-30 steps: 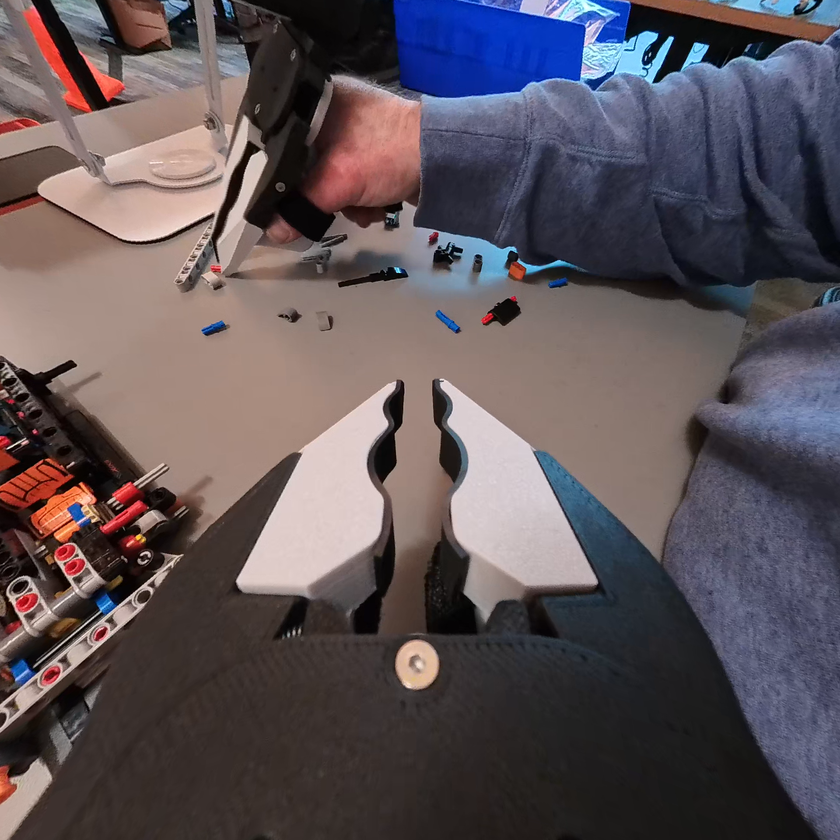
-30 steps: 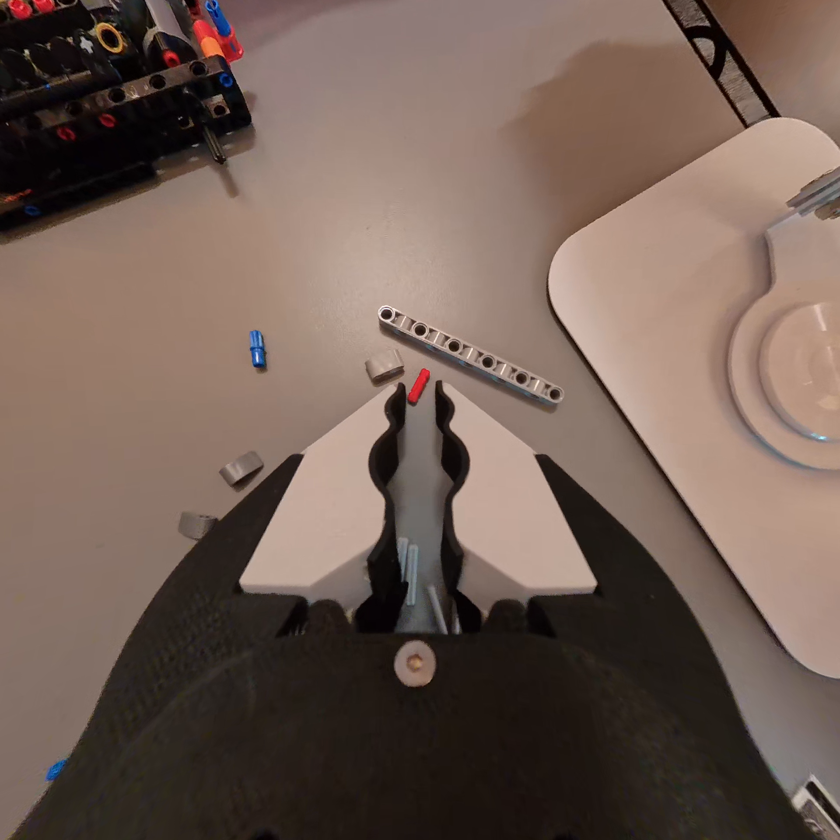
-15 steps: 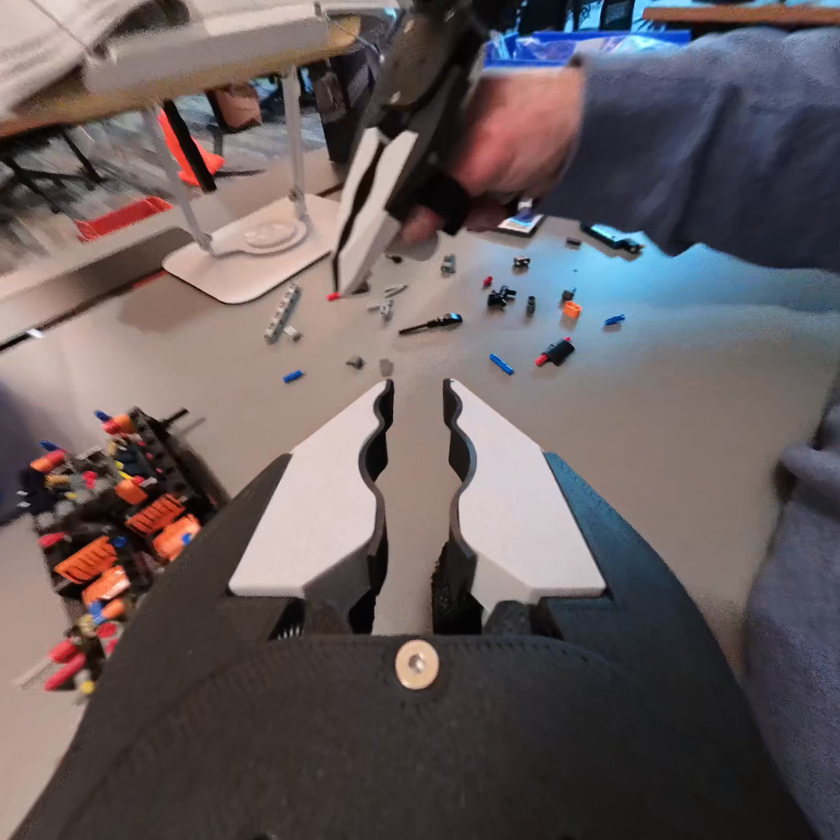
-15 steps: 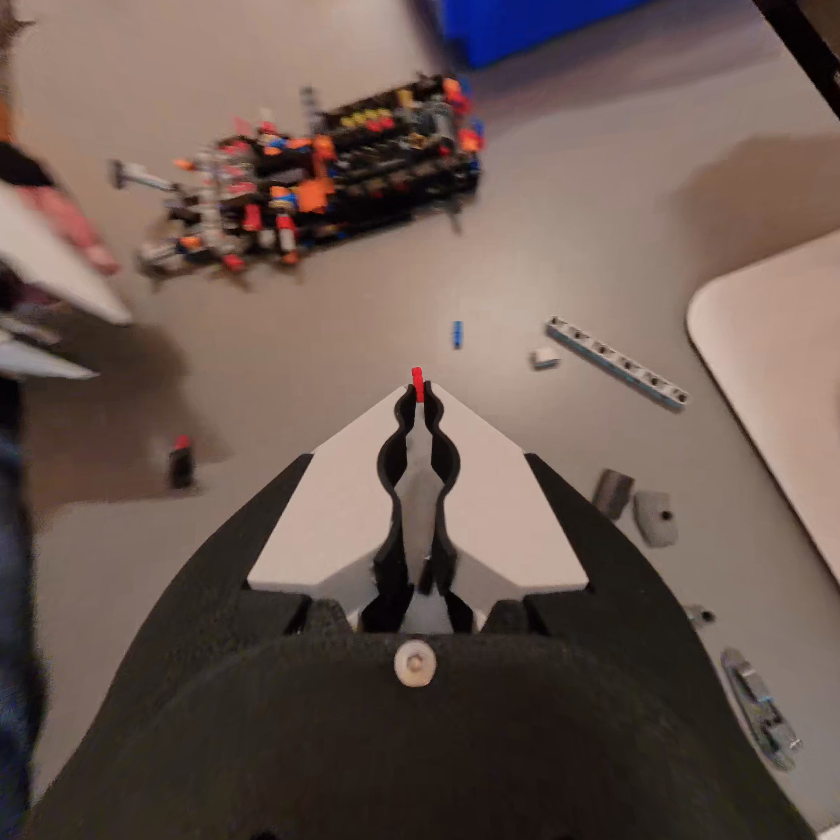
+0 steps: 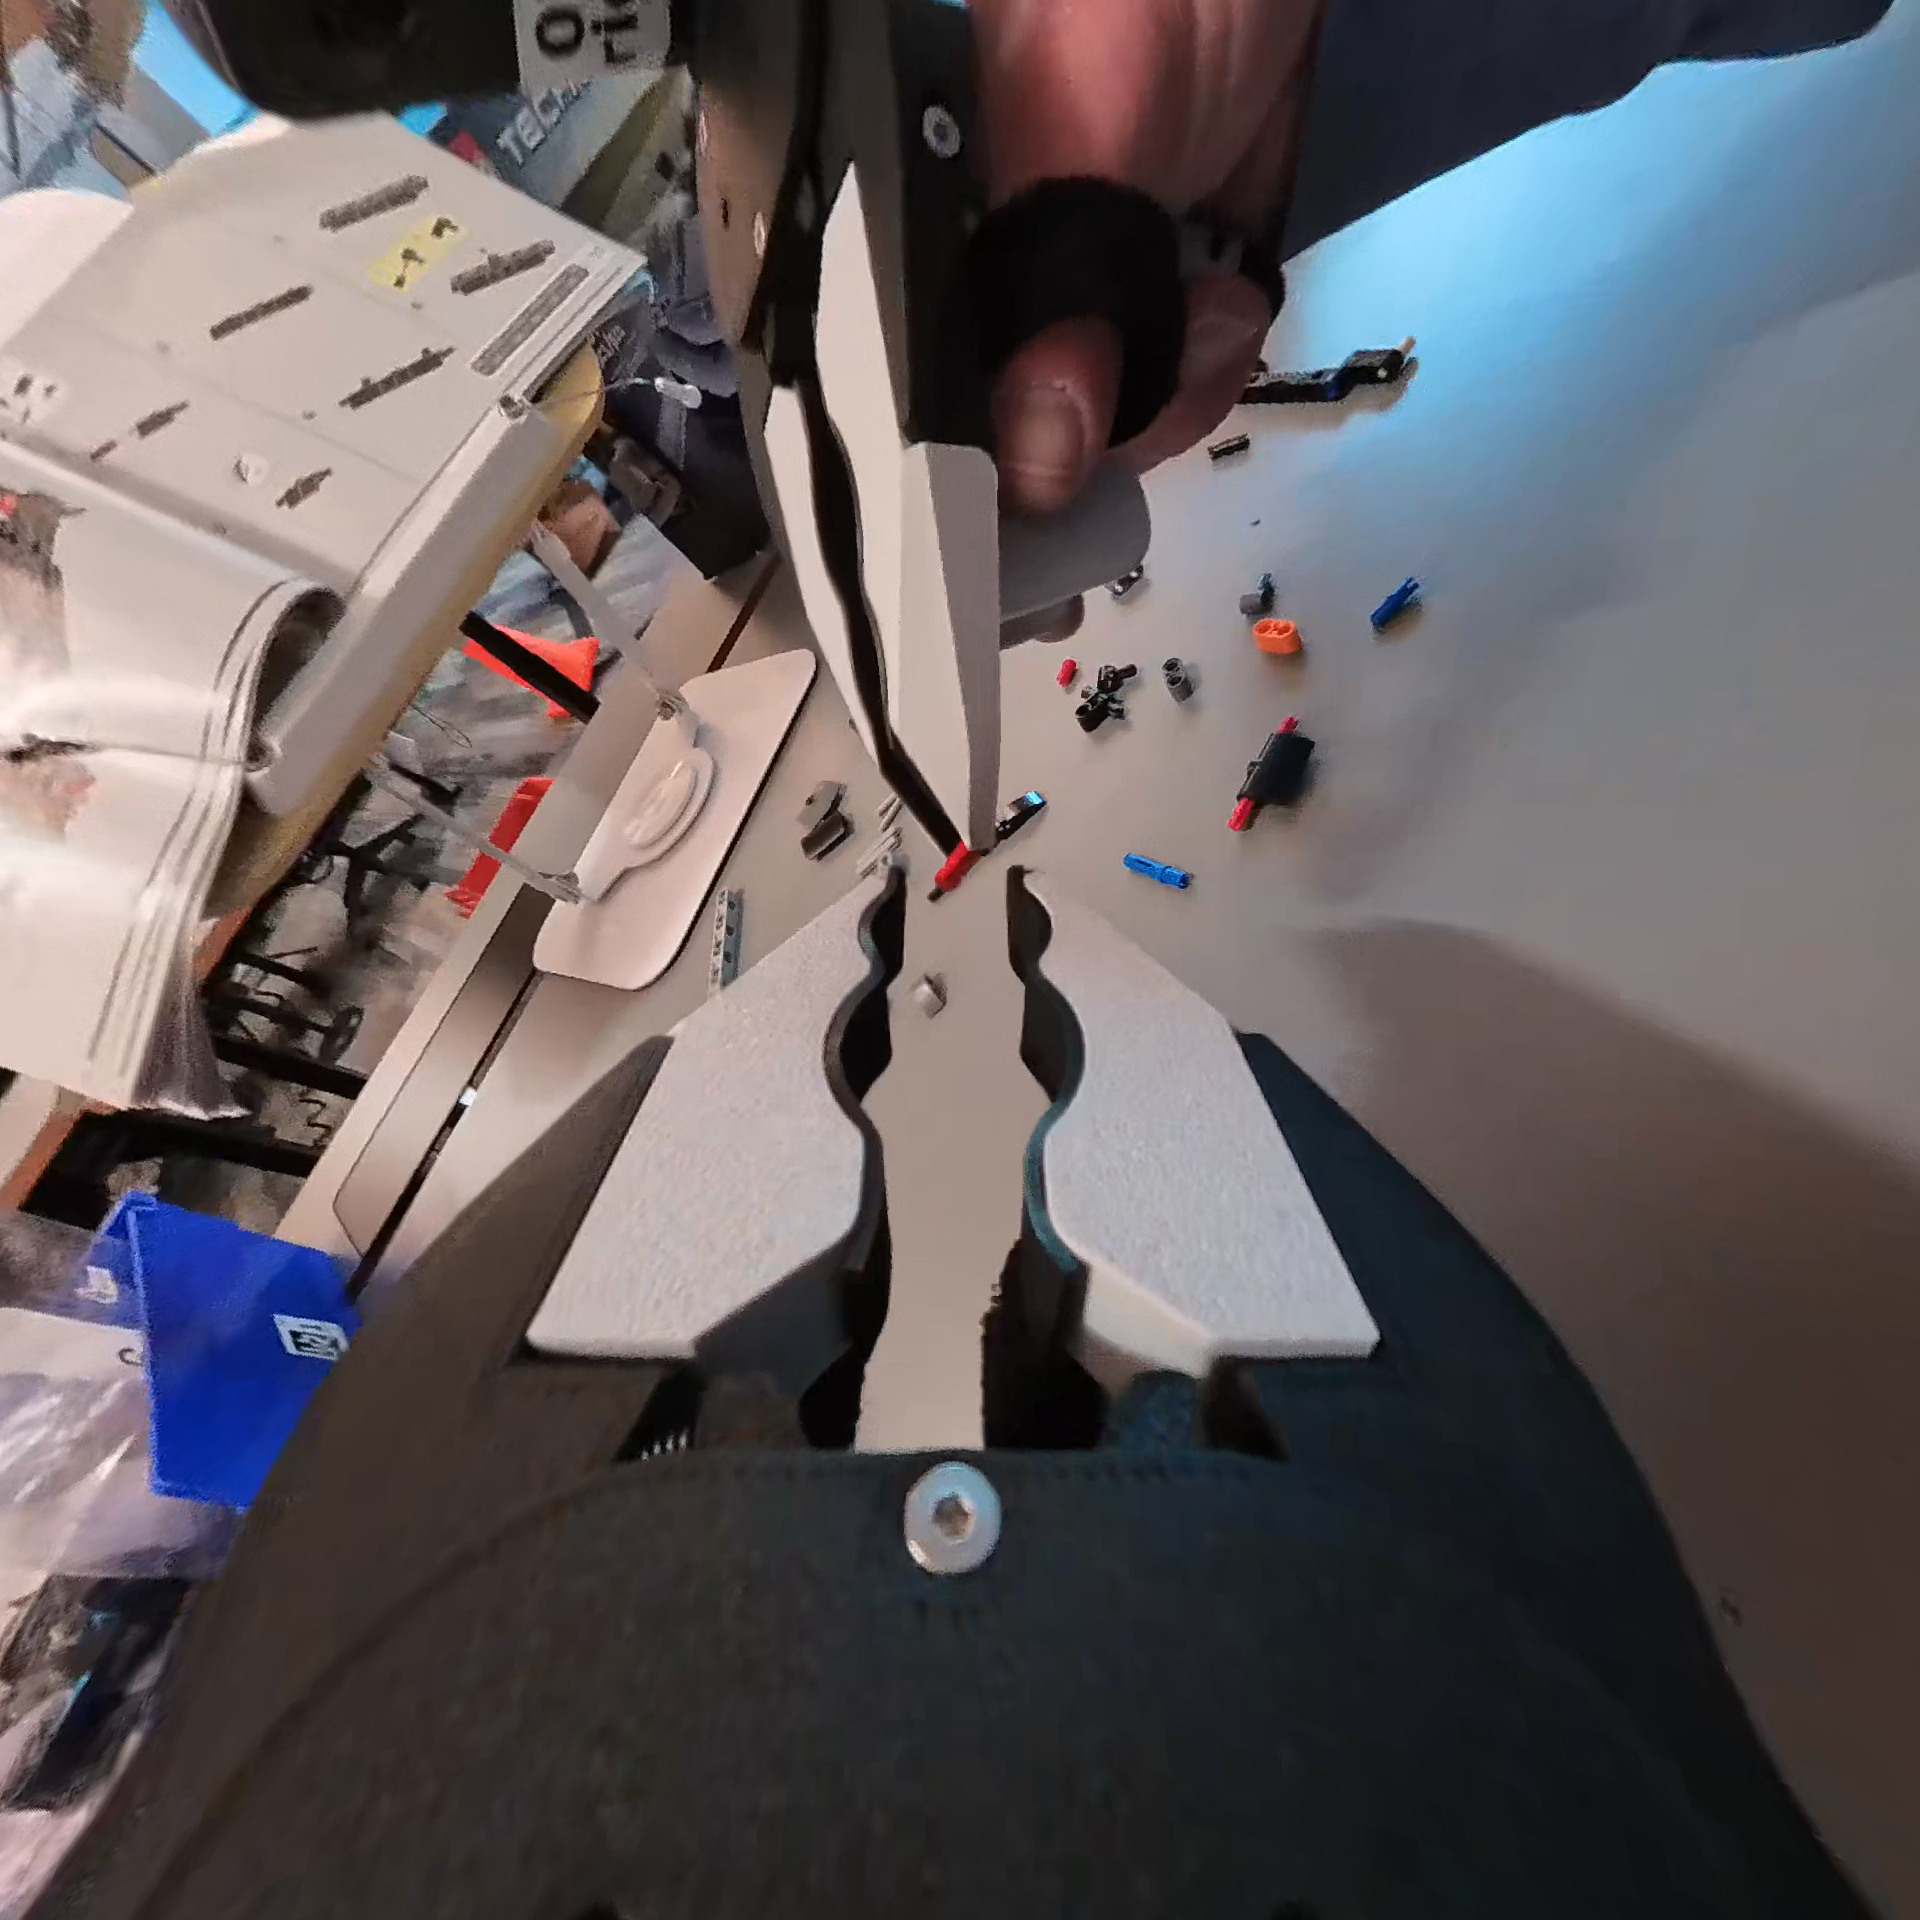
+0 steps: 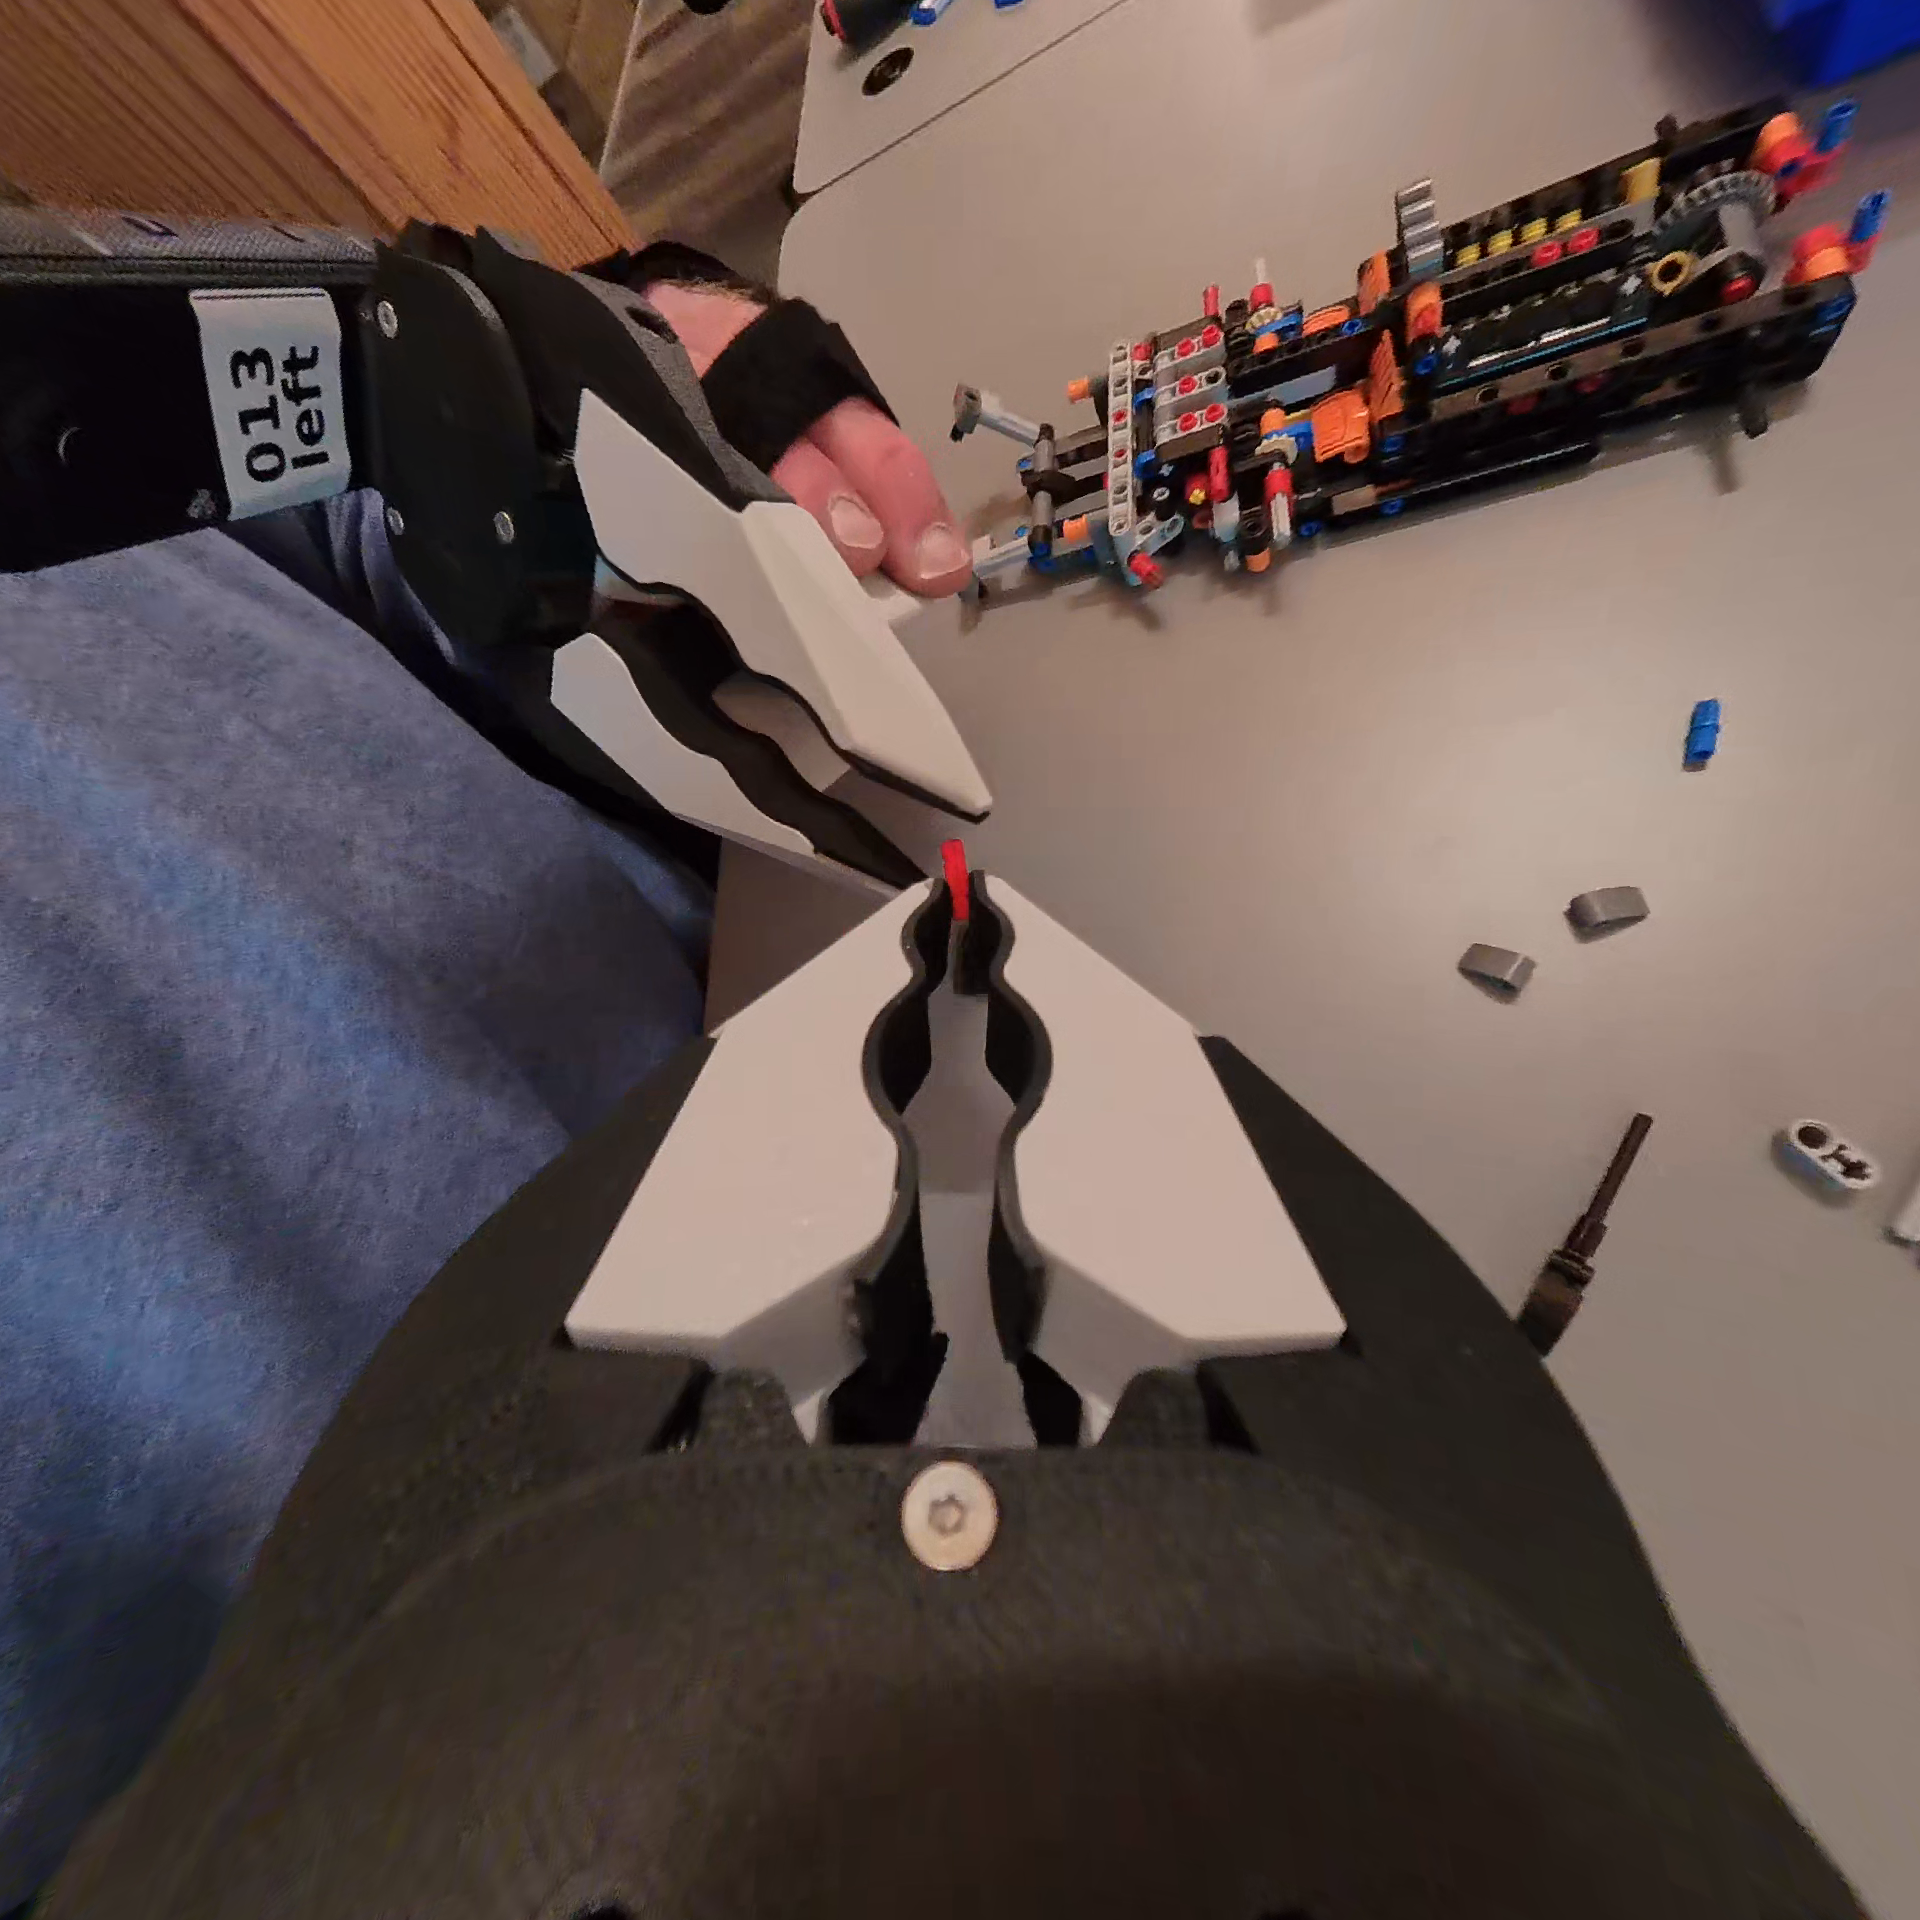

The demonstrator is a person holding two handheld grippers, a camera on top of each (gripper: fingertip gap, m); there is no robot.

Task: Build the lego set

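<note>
Two grippers meet above the table: the right gripper point(image 6: 956, 883) pinches a tiny red pin point(image 6: 954, 879) at its tips, the left gripper point(image 5: 951, 883) parted and empty alongside. Light, stiff, easily dropped; best gripped mid-shaft. The chassis point(image 6: 1455, 353) lies well apart.

Red pin point(image 6: 954, 881); table point(image 6: 1351, 779) plain grey. Lego model point(image 6: 1455, 343) mostly black with orange, red, blue, yellow accents. Fingers point(image 6: 1122, 1122) pale grey, black-lined. Sleeve point(image 6: 260, 935) blue, possibly heathered.
</note>
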